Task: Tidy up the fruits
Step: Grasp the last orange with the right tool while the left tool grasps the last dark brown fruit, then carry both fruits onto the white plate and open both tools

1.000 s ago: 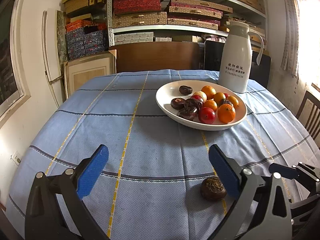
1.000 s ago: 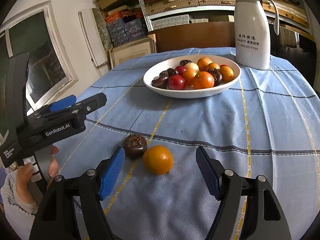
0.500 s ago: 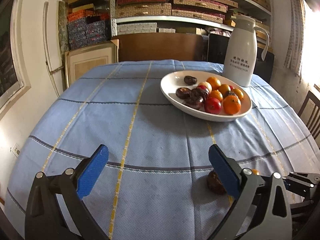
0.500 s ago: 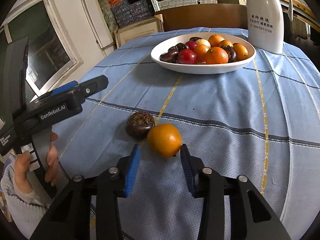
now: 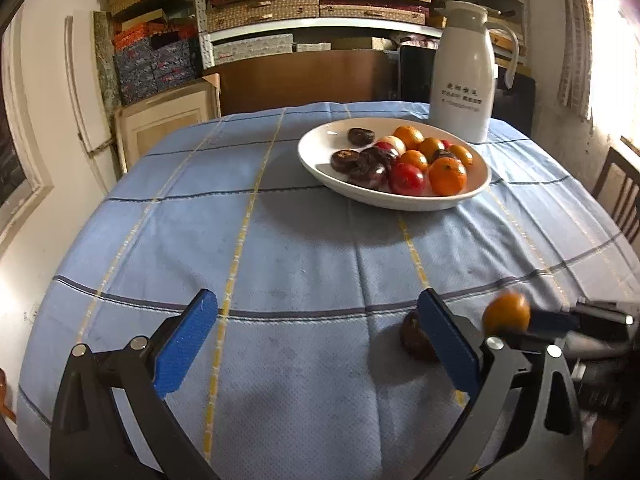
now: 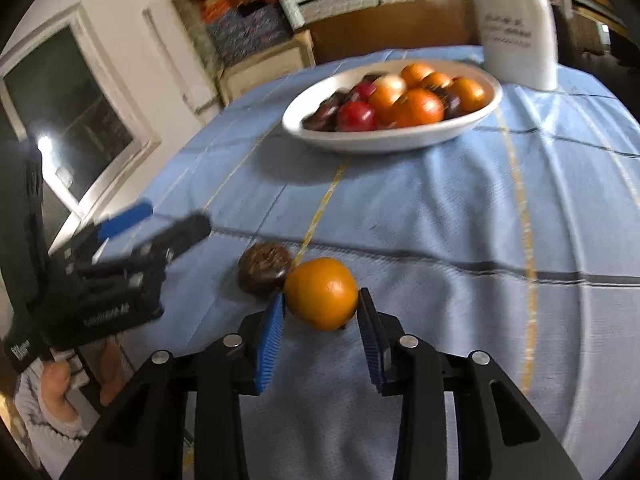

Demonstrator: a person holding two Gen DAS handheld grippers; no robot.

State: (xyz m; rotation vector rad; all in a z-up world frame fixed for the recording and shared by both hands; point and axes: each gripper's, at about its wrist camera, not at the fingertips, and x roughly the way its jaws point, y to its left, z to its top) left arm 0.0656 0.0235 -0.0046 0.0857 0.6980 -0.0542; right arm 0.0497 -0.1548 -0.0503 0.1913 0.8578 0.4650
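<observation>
A white bowl (image 5: 400,200) (image 6: 380,140) of oranges, red fruits and dark brown fruits stands at the far right of the blue tablecloth. My right gripper (image 6: 322,300) (image 5: 560,320) has a loose orange (image 6: 322,294) (image 5: 506,312) between its blue pads. The jaws are closing, and both pads touch the orange's sides. A dark brown fruit (image 6: 264,266) (image 5: 412,336) lies on the cloth just left of the orange. In the left wrist view it is partly hidden behind one finger of my left gripper. My left gripper (image 5: 316,304) (image 6: 168,220) stands wide open over bare cloth, holding nothing.
A white thermos jug (image 5: 462,80) (image 6: 516,20) stands behind the bowl. Shelves of boxes (image 5: 320,0) line the back wall. A wooden chair (image 5: 616,192) stands at the table's right edge. A hand (image 6: 52,384) grips the left tool's handle.
The right gripper's jaws came in from wide apart onto the orange. The left gripper stayed open and hardly moved.
</observation>
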